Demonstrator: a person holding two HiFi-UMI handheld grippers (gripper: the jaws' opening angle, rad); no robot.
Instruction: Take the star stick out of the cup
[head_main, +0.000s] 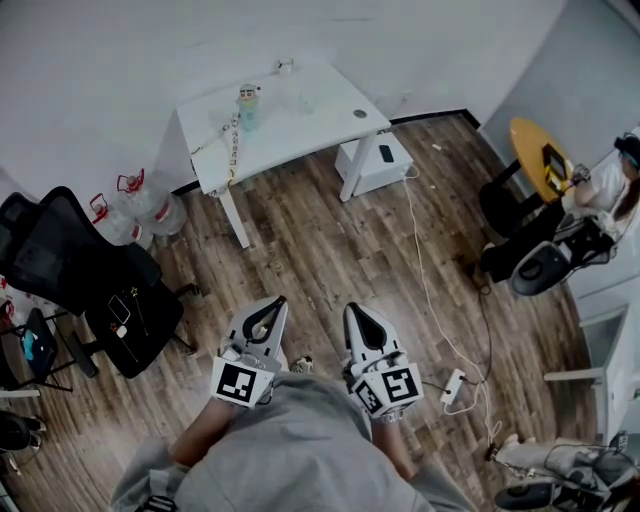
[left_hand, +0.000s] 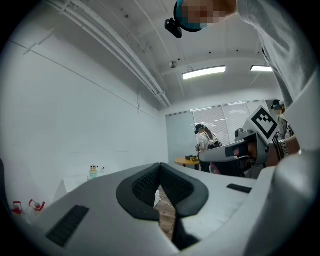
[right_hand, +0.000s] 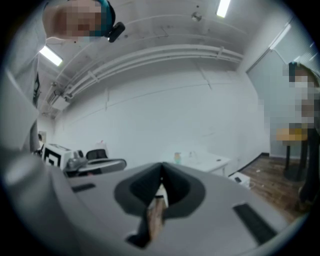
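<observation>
1. Position. We stand on the wood floor (head_main: 300, 250), well apart from the white table (head_main: 310, 130) at the far side of the room. No reach is possible from here, so we judge the task has not begun and the approach comes first.

2. Tool state. The left gripper (head_main: 275, 303) and the right gripper (head_main: 352, 309) are held side by side close to the body, pointing away from us toward the table. In each gripper view the jaws are closed: the dark pads meet at their tips and nothing is clamped between them. Only floor shows through the slit below the pads. We judge this low, closed carry to suit walking, since it keeps both tools clear of furniture.

3. Task item. A small teal cup (head_main: 247, 108) stands on the far left part of the table, with a clear container (head_main: 292, 92) just to its right. We take the teal one for the cup. The star stick is too small to make out at this range.

4. Route. A black chair (head_main: 90, 270) stands to the near left. A white cable (head_main: 428, 290) runs across the floor on the right. The strip of floor between them leads to the table.
</observation>
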